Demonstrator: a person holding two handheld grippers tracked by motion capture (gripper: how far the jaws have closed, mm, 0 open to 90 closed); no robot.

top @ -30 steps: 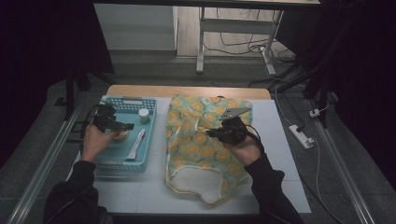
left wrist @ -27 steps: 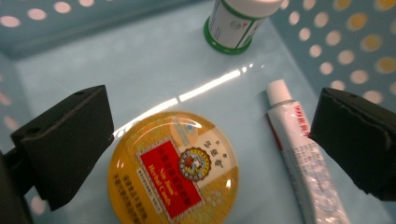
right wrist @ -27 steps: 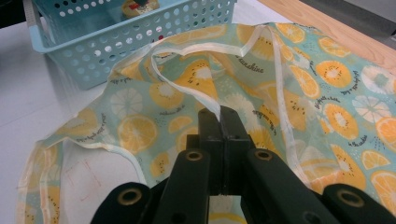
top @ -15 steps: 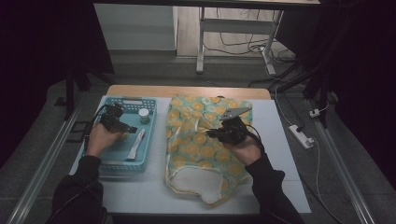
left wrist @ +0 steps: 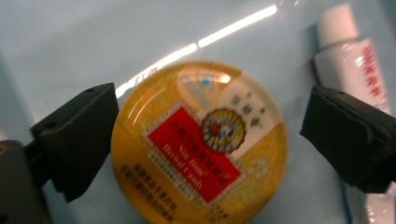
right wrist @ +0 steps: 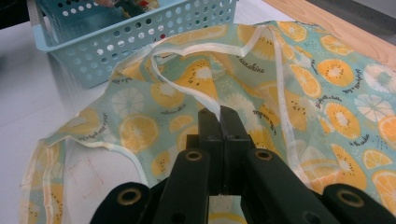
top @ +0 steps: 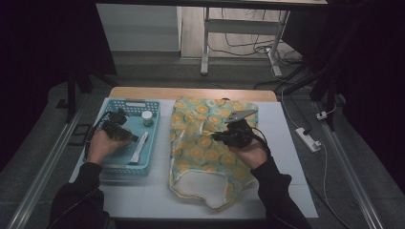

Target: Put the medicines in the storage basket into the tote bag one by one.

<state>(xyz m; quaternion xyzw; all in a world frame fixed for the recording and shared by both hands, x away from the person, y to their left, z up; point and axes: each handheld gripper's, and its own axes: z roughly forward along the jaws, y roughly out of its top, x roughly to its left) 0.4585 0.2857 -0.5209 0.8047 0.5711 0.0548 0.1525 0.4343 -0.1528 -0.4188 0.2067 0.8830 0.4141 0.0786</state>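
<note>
In the high view we see the left claw [top: 128, 137] over the blue basket [top: 109, 168] at centre-left of the frame, w/ a white tube [top: 139, 147] lying just right of it in the basket and a small white-capped jar [top: 147, 118] nr the basket's top edge. In the left gripper view we look straight down on a round yellow candy tin [left wrist: 200, 145] w/ a red label, lying on the basket floor. The left claw's jaws stand wide, one each side of the tin; the left jaw sits right at the tin's edge, the right jaw is apart from it, so no grip on it. They have just been closing a little, tin between them. The tube shows at the upper right of that view.

The right claw [top: 216, 136] is at frame centre, over the fruit-print bag [top: 205, 157] spread flat on the white worktop [top: 286, 162]. In the right gripper view its jaws are pressed together on the bag's pale strap [right wrist: 187, 86], which loops up toward the top centre.
</note>
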